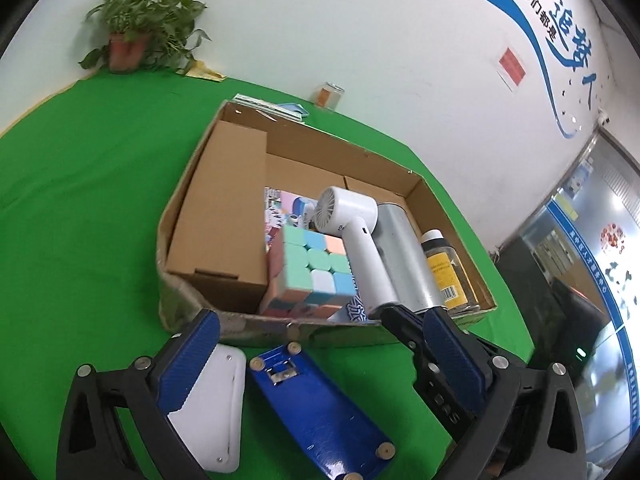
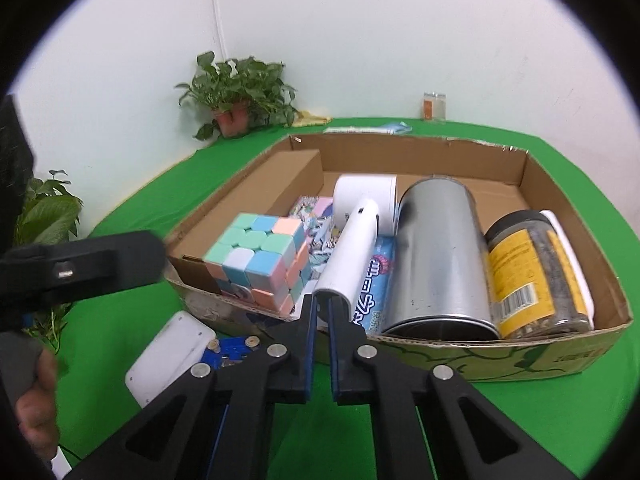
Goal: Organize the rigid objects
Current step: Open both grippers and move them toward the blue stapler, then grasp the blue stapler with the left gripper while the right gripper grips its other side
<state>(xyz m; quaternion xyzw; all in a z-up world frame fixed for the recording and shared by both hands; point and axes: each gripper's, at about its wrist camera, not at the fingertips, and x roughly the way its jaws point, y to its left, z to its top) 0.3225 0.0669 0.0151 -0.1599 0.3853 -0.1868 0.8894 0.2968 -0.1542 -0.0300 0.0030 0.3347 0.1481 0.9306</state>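
A: Although the left gripper (image 1: 316,344) stands with its blue-padded fingers (image 1: 188,360) spread wide and nothing between the pads, two things lie just under and between them on the green cloth (image 1: 80,200) — a blue flat case (image 1: 320,412) and, touching the left-hand finger, a white flat block (image 1: 216,404).

B: And the right gripper (image 2: 322,312)?

A: Fingers pressed together, empty; the tips sit at the butt of the white handheld fan (image 2: 356,240), whether touching it I cannot tell. The fan lies just ahead in the cardboard tray (image 2: 560,360).

B: How would the blue case handle?

A: Judged stiff, light, probably slick plastic with small metal fittings; a pinch across its narrow width, near mid-length, looks soundest.

B: Farther out?

A: Beyond the fingertips, inside the tray: a pastel puzzle cube (image 1: 312,272) resting high and tilted — likely to roll if nudged; a metal tin (image 2: 440,256) on its side, smooth and round; a yellow-labelled jar (image 2: 532,276) beside it.
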